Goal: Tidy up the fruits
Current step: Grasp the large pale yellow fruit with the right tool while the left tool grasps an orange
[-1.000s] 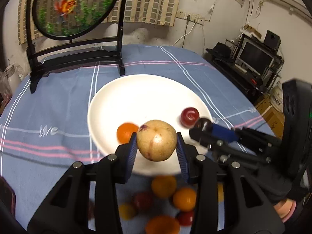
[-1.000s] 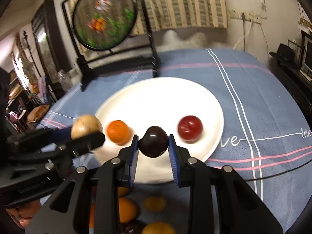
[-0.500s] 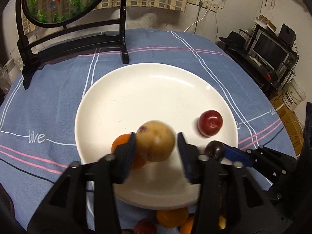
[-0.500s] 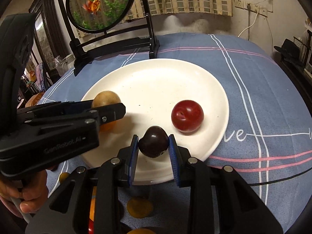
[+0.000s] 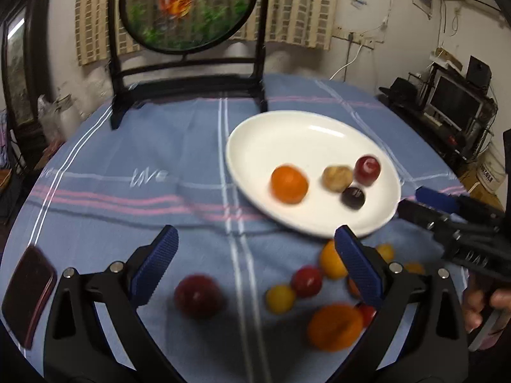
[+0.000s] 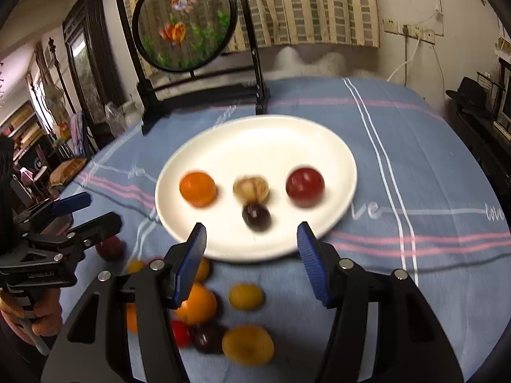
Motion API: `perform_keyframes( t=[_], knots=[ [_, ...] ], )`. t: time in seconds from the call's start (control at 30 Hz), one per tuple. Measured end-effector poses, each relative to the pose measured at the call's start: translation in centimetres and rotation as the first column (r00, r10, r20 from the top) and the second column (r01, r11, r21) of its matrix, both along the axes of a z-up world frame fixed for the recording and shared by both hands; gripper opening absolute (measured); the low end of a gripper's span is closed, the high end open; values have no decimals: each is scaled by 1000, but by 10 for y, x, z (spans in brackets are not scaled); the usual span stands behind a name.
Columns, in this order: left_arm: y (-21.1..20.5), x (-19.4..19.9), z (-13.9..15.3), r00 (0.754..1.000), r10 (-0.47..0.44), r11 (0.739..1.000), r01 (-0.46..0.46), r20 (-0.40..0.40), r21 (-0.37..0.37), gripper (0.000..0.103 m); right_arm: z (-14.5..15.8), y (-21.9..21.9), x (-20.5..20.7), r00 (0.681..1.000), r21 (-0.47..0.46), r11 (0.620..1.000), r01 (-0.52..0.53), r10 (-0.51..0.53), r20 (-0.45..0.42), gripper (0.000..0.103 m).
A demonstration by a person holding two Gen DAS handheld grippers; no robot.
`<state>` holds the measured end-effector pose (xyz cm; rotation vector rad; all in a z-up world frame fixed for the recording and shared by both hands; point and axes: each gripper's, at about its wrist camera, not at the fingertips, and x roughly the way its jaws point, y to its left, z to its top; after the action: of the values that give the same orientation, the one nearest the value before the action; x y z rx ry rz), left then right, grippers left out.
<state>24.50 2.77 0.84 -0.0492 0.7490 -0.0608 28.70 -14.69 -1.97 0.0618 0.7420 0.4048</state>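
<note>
A white plate point(image 5: 287, 134) point(image 6: 255, 140) on the blue cloth holds an orange point(image 5: 289, 184) point(image 6: 197, 189), a tan fruit point(image 5: 337, 178) point(image 6: 250, 189), a red plum point(image 5: 368, 170) point(image 6: 304, 187) and a dark plum point(image 5: 353, 197) point(image 6: 256, 216). My left gripper point(image 5: 255, 265) is open and empty above loose fruit near the front, with a dark red plum point(image 5: 198, 296) between its fingers. My right gripper point(image 6: 252, 261) is open and empty at the plate's near rim. Each gripper shows in the other's view, the left one point(image 6: 80, 214) at left, the right one point(image 5: 424, 204) at right.
Several loose fruits lie on the cloth in front of the plate: oranges point(image 5: 335, 327) point(image 6: 195, 303), yellow ones point(image 5: 280, 298) point(image 6: 246, 296) and red ones point(image 5: 306, 281). A dark phone point(image 5: 28, 293) lies at front left. A round fish screen on a black stand point(image 5: 188, 73) stands behind.
Both grippers opened and let go: the tan fruit and the dark plum now lie on the plate. Both grippers pulled back toward the front; the left one swung left over the loose fruit.
</note>
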Motion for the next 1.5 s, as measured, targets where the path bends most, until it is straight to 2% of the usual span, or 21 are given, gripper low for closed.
perform_keyframes(
  t=[0.17, 0.23, 0.33, 0.5, 0.7, 0.87, 0.97, 1.13, 1.33, 1.5],
  knots=[
    [14, -35, -18, 1000, -8, 999, 8, -4, -36, 101, -8, -10, -22, 999, -1, 1000, -20, 20, -30, 59],
    [14, -42, -25, 1000, -5, 1000, 5, -19, -27, 101, -15, -13, -29, 998, 5, 999, -35, 36, -56, 59],
    [12, -48, -25, 1000, 4, 1000, -4, 2, 0, 101, -27, -15, -42, 994, -1, 998, -57, 56, -93, 59],
    [7, -49, -22, 1000, -2, 1000, 2, 21, 17, 101, -36, -17, -51, 988, 21, 997, -74, 76, -133, 59],
    [2, -48, -25, 1000, -6, 999, 6, 11, 44, 101, -35, -20, -49, 987, 50, 997, -66, 73, -142, 59],
    [0, -50, -24, 1000, -14, 998, 13, 15, 58, 101, -36, -27, -47, 987, 73, 997, -41, 52, -153, 46],
    [-2, -50, -25, 1000, -16, 997, 15, 13, 79, 101, -38, -30, -45, 984, 97, 995, -37, 53, -171, 45],
    [-5, -52, -24, 999, -29, 995, 27, 21, 92, 101, -40, -23, -47, 981, 82, 995, -62, 75, -176, 45],
    [-11, -55, -23, 996, -92, 993, 90, 20, 75, 101, -46, -26, -41, 973, 134, 989, -57, 86, -215, 39],
    [-26, -59, -26, 983, -185, 980, 183, 13, 83, 101, -39, -28, -45, 980, 146, 988, -54, 81, -183, 38]
  ],
)
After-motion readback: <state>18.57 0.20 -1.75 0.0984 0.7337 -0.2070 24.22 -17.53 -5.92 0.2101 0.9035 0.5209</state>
